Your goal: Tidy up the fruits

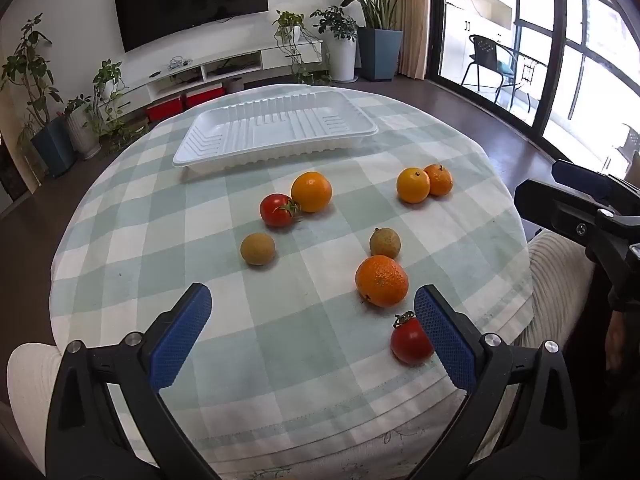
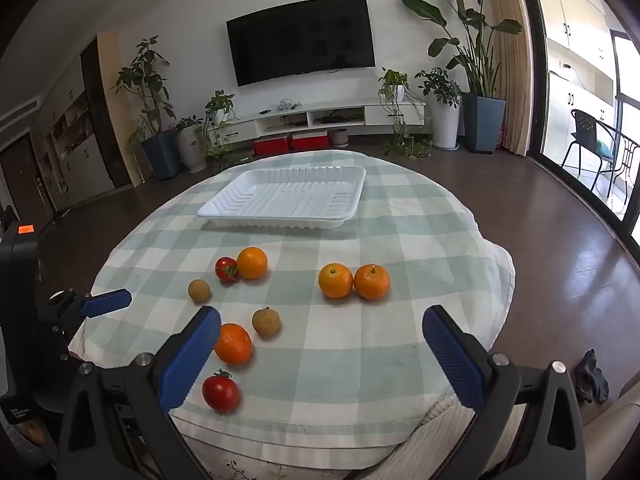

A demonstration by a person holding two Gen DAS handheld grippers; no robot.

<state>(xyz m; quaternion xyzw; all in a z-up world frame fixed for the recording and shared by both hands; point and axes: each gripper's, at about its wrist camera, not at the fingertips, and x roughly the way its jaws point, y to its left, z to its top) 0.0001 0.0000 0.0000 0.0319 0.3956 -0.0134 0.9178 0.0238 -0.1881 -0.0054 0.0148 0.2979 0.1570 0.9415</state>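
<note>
Opening step, by judgement: nothing is gathered yet. The cloth-covered table [image 1: 168, 240] carries an empty white tray [image 1: 276, 130] at its far side. Eight fruits lie loose on the near half: four oranges, nearest one [image 1: 382, 280]; two tomatoes, near one [image 1: 410, 340] beside the left gripper's right finger; two small brown fruits [image 1: 258, 249]. Left gripper [image 1: 312, 306] and right gripper [image 2: 322, 326] hang wide open above the near edge, holding nothing. Next move likely calls for closing on a near fruit and carrying it to the tray.
</note>
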